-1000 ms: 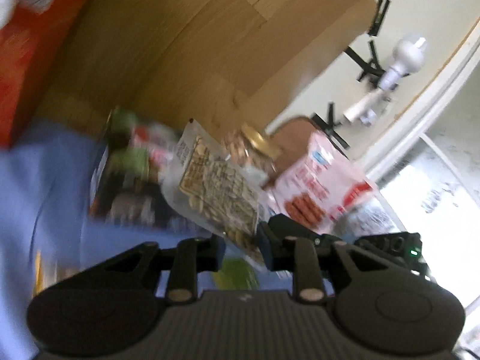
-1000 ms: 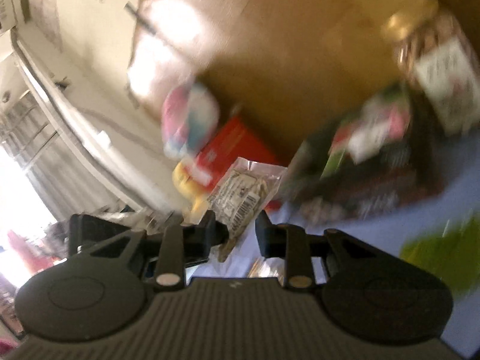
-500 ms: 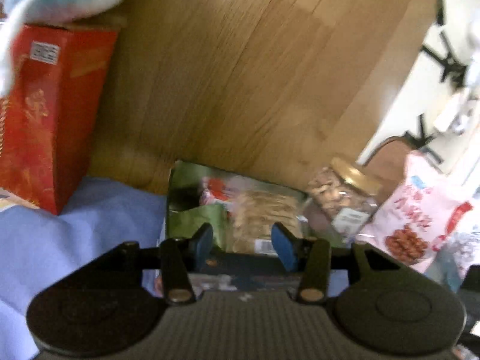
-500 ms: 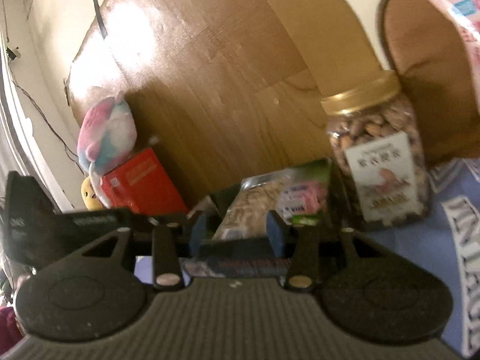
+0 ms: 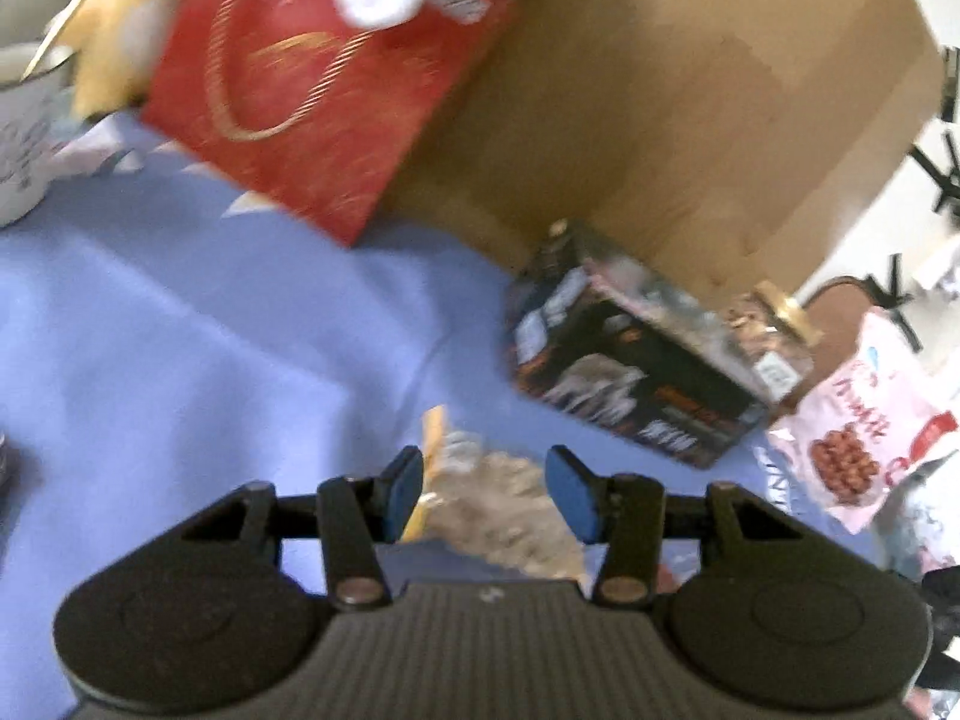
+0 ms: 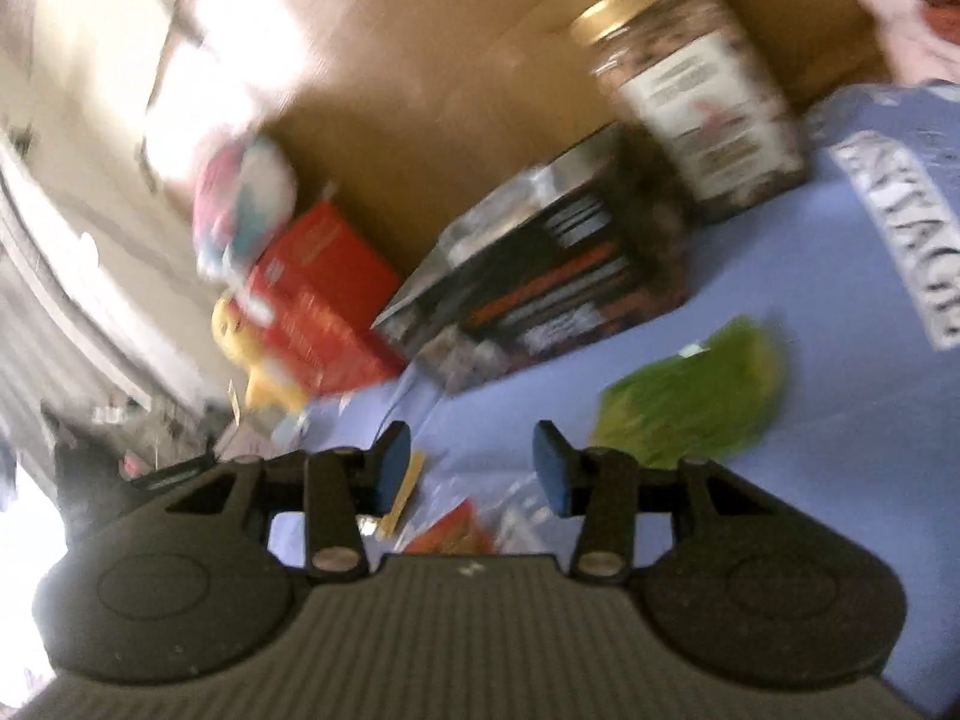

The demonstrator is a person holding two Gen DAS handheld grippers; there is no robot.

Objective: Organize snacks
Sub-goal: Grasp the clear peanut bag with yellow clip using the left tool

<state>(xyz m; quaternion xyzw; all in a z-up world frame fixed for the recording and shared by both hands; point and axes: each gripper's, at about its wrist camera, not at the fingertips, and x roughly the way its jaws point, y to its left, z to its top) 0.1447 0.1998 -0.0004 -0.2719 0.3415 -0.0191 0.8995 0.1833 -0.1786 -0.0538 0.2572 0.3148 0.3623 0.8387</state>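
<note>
- The left gripper has its jaws spread; they have just been opening, and a clear packet of nuts lies on the blue cloth between and under them, not pinched.
- The right gripper is also spread after just opening, with nothing between its pads; a blurred orange-and-clear packet lies below it, near its base.
- The nut packet looks light, soft and crinkly, with slippery film. It would probably sag, so a pinch on the flat sealed edge near its yellow strip seems best.
- A green packet lies flat on the cloth to the right of the right gripper, well apart from it. It too looks light and limp.
- Farther off, a dark box stands against the wooden board. It seems to serve as the holder, though I cannot tell what is inside.
- Just right of the box is a jar of nuts with a gold lid, probably heavy and rigid.
- At the far right, a pink snack bag leans.
- Far left stand a red gift bag, a yellow soft toy and a white mug.
- Nothing blocks the path to the box; the jar stands close on its right.
</note>
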